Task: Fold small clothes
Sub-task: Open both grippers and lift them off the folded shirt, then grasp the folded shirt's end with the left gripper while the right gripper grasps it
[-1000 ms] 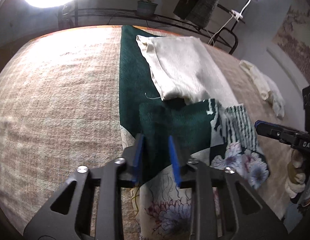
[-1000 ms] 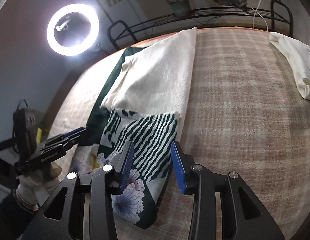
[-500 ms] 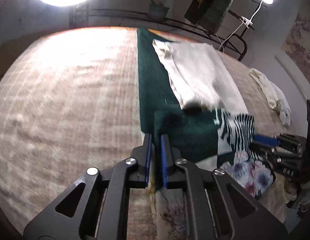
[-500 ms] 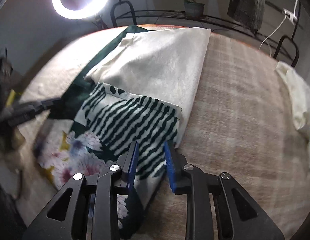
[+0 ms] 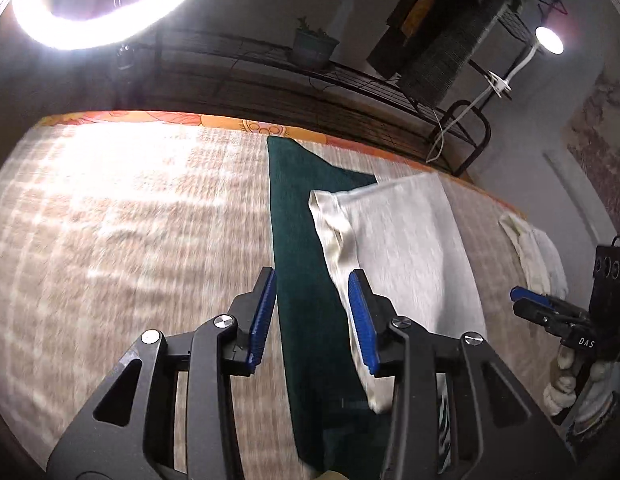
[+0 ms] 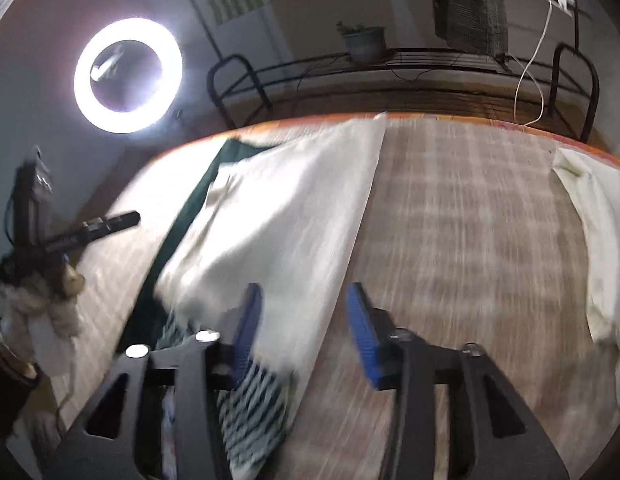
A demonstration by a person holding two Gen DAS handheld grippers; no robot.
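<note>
on beige plaid-woven bed cover [image 5: 129, 240]: long dark green cloth strip [image 5: 297, 280] lies flat, cream-white folded garment [image 5: 402, 240] overlapping its right edge. green-and-white striped cloth [image 6: 249, 412] tucked under cream garment's near end. left gripper [image 5: 312, 316] above green strip, jaws opening, blue pads apart, nothing pinched. right gripper [image 6: 301, 332] over cream garment's right edge, jaws opening, pressing nothing. second cream cloth [image 6: 598, 248] well apart at right. white ring light [image 6: 127, 76] behind bed.

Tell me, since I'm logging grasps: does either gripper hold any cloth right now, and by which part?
Nothing is held. The left gripper and right gripper are both opening, with nothing pinched, above the folded garment.
</note>
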